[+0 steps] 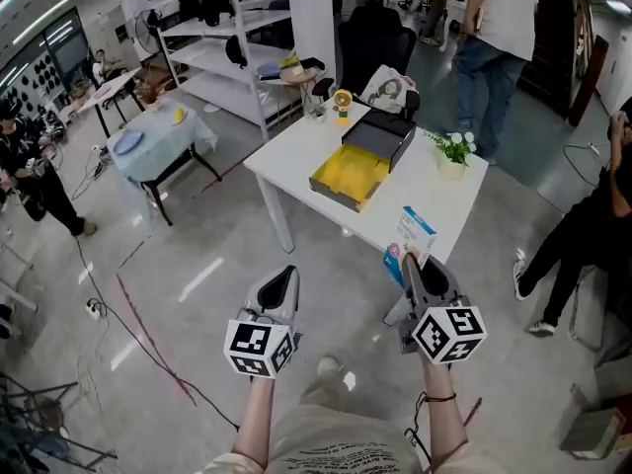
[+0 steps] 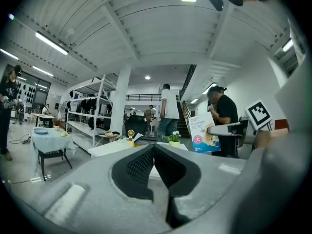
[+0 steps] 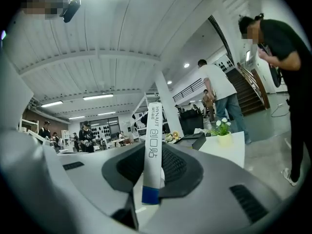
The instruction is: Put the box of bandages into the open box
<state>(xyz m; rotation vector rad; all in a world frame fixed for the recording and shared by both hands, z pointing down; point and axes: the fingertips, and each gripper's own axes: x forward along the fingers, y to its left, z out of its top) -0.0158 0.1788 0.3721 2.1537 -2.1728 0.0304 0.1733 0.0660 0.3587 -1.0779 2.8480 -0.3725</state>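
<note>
The white and blue box of bandages (image 1: 412,238) is held upright off the near edge of the white table (image 1: 296,156), with my right gripper (image 1: 413,262) shut on it. In the right gripper view the box of bandages (image 3: 153,150) stands edge-on between the two dark pads. The open box (image 1: 354,174) with its yellow inside lies on the table's middle, its black lid (image 1: 378,136) raised behind it. My left gripper (image 1: 283,282) hangs over the floor left of the table, shut and empty. From the left gripper (image 2: 153,169) view the box of bandages (image 2: 203,133) shows at the right.
A small potted plant (image 1: 453,152) stands at the table's right edge and a small yellow fan (image 1: 342,104) at its far edge. A person (image 1: 500,42) stands beyond the table, another person (image 1: 589,237) is at the right. A shelf rack (image 1: 229,38) and a side table (image 1: 154,142) are at the left.
</note>
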